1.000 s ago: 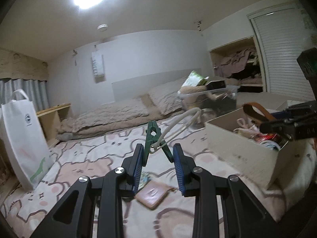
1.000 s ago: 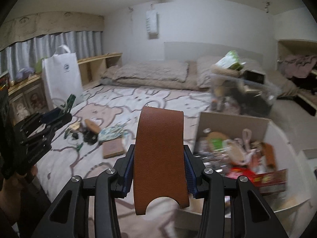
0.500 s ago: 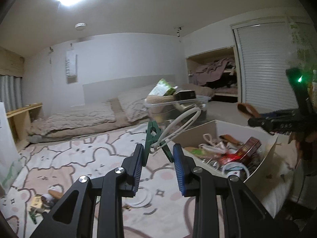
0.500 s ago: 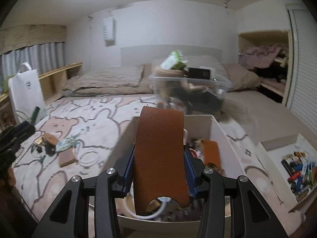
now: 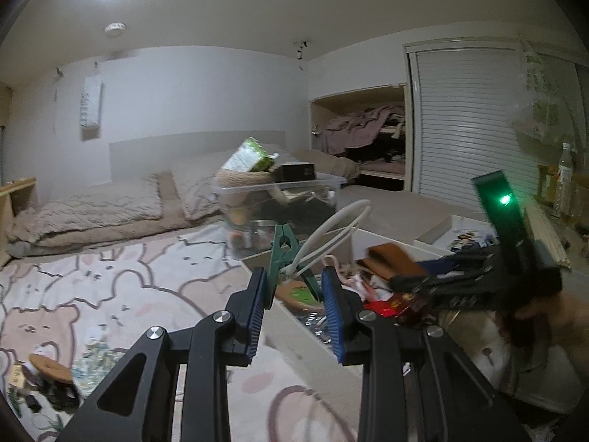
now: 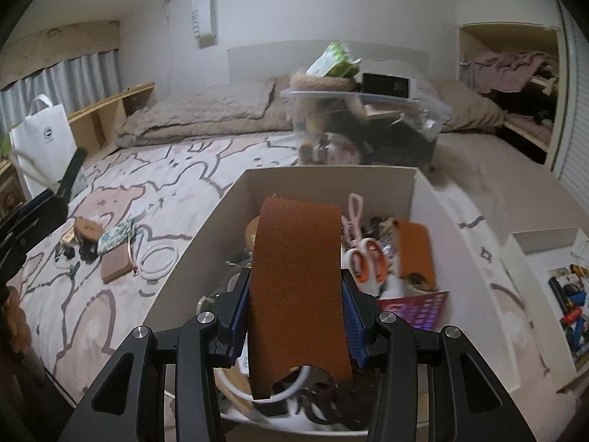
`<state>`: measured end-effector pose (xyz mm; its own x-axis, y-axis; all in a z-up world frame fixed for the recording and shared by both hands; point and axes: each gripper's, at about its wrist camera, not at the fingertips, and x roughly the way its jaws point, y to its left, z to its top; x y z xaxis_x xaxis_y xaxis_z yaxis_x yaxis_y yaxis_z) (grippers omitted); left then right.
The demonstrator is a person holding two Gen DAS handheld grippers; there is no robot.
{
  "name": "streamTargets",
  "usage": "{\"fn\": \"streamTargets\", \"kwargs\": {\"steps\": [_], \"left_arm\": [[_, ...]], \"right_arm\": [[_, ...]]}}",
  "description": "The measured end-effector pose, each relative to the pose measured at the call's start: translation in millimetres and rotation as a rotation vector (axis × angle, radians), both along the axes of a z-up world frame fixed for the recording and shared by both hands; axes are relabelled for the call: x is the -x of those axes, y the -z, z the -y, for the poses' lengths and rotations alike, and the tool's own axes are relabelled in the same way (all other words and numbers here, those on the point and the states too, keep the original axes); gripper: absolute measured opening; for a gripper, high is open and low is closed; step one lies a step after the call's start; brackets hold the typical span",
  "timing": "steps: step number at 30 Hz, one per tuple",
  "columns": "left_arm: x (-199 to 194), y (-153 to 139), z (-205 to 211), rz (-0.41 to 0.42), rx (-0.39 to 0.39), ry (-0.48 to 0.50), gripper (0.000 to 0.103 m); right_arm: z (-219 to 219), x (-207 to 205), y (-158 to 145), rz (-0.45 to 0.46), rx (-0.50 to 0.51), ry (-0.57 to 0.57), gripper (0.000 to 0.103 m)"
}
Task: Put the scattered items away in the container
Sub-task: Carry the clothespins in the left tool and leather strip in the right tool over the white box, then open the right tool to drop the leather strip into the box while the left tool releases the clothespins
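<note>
My right gripper [image 6: 296, 316] is shut on a brown leather sleeve [image 6: 296, 287] and holds it above the open white box [image 6: 427, 202], which holds scissors, a second brown sleeve, cables and packets. My left gripper [image 5: 294, 305] is shut on a green clothespin [image 5: 285, 254] with a white cable loop [image 5: 331, 228] clipped in it, just over the box's left wall [image 5: 305, 339]. The right gripper with its sleeve [image 5: 397, 259] also shows in the left wrist view, over the box. Several small items [image 6: 110, 246] lie scattered on the patterned bedspread left of the box.
A clear plastic bin [image 6: 364, 129] full of things stands behind the box. A white tote bag [image 6: 40, 140] stands at the far left by wooden shelves. A shallow tray [image 6: 567, 291] with small items lies to the right. Pillows and an open closet are at the back.
Both grippers have swung right from the bedspread to over the white box. The right one has tilted down into it. Both still hold their items.
</note>
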<state>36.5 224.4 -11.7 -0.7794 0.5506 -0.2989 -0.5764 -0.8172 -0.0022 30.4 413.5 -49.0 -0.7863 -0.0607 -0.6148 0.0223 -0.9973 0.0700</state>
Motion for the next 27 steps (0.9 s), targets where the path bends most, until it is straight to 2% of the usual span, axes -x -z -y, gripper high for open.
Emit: {"fn": "streamTargets", "kwargs": {"steps": [5, 18, 27], "left_arm": [[11.0, 3.0, -18.2, 0.057, -0.016, 0.043, 0.030], [29.8, 19.5, -50.6, 0.191, -0.023, 0.104, 0.030], [38.2, 32.4, -71.1, 0.265, 0.030, 0.120, 0.030]], "right_arm": [[6.2, 8.3, 9.1, 0.035, -0.006, -0.009, 0.045], [-2.3, 1.0, 21.2, 0.033, 0.006, 0.002, 0.045], [-6.8, -2.3, 38.8, 0.033, -0.037, 0.022, 0.045]]}}
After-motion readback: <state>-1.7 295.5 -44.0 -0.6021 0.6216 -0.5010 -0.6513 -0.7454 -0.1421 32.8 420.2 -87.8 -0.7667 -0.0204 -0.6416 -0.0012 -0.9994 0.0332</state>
